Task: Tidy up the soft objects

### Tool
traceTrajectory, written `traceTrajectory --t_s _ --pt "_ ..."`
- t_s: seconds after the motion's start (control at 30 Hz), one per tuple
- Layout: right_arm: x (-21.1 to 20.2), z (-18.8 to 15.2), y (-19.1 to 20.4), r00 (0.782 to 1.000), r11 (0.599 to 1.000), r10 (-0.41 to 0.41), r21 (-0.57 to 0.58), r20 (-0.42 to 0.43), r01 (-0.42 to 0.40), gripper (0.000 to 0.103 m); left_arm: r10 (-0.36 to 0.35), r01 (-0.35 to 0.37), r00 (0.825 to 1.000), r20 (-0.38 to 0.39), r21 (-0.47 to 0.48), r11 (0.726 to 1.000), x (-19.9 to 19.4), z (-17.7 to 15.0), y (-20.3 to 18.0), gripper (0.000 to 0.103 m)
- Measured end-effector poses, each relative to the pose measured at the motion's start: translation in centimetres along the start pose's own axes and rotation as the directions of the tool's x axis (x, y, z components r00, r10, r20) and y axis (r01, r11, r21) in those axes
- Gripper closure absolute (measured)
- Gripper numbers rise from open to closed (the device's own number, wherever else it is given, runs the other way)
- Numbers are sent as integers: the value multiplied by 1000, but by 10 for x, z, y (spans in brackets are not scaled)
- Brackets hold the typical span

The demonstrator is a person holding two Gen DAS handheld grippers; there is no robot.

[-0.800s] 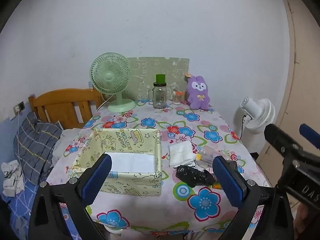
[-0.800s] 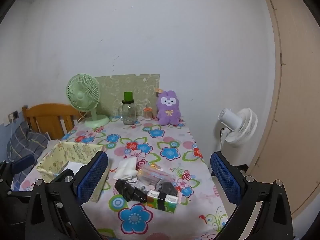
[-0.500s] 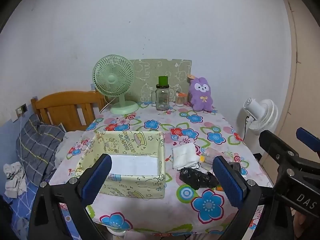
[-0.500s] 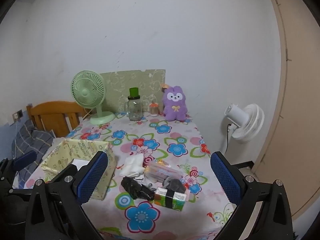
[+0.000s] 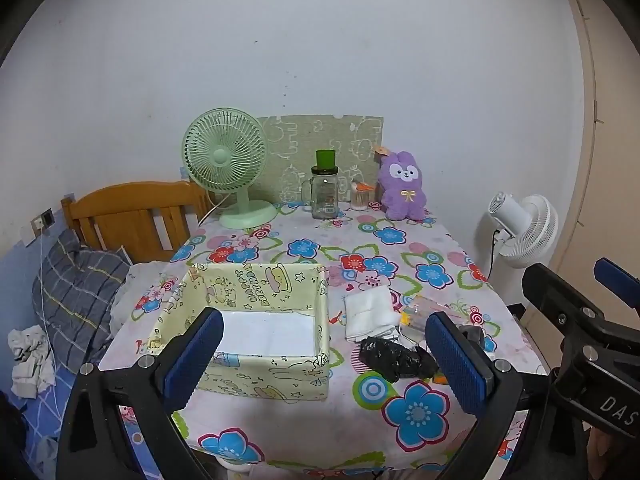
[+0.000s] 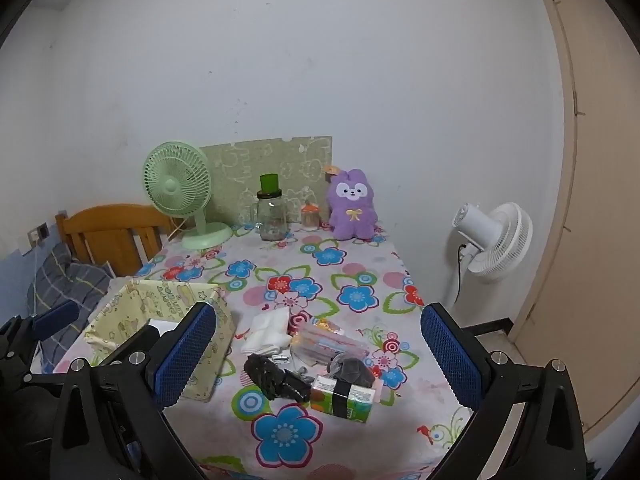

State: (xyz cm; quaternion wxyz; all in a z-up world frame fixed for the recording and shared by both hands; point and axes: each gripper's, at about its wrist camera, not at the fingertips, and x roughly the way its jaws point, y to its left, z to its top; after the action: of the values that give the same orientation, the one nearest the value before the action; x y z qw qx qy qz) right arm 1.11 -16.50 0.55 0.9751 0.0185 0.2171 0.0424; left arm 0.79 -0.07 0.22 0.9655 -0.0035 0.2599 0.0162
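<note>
A yellow fabric box point(image 5: 256, 312) point(image 6: 160, 320) sits open on the flowered table point(image 5: 360, 256), a white sheet lying on its bottom. Right of it lie a folded white cloth point(image 5: 370, 312) point(image 6: 268, 328), a crumpled black bag point(image 5: 394, 358) point(image 6: 276, 376), a clear pouch point(image 6: 328, 346), a grey soft item point(image 6: 352, 368) and a green tissue pack point(image 6: 342, 398). A purple plush rabbit point(image 5: 402, 186) point(image 6: 352, 204) sits upright at the far edge. My left gripper point(image 5: 324, 360) hovers open before the table's near edge, nothing between its blue pads. My right gripper point(image 6: 316, 356) is open too, facing the pile from short of the table.
A green desk fan point(image 5: 226, 164), a glass jar with a green lid point(image 5: 325, 188), a small orange-capped bottle point(image 6: 310, 216) and a green board line the back wall. A white floor fan point(image 6: 494, 240) stands right of the table; a wooden headboard point(image 5: 132, 216) and bedding lie left.
Both views have shifted slightly: the table and its objects sit a little farther right and lower in the left view, a little higher in the right view. Both grippers stayed open.
</note>
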Motion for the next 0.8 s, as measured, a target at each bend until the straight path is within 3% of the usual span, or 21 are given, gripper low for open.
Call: traceTrajectory --t_s 0.8 --pt "-5 1 -2 1000 1000 12 10 -5 -12 0 4 -4 1000 4 -4 1000 0 1 4 1"
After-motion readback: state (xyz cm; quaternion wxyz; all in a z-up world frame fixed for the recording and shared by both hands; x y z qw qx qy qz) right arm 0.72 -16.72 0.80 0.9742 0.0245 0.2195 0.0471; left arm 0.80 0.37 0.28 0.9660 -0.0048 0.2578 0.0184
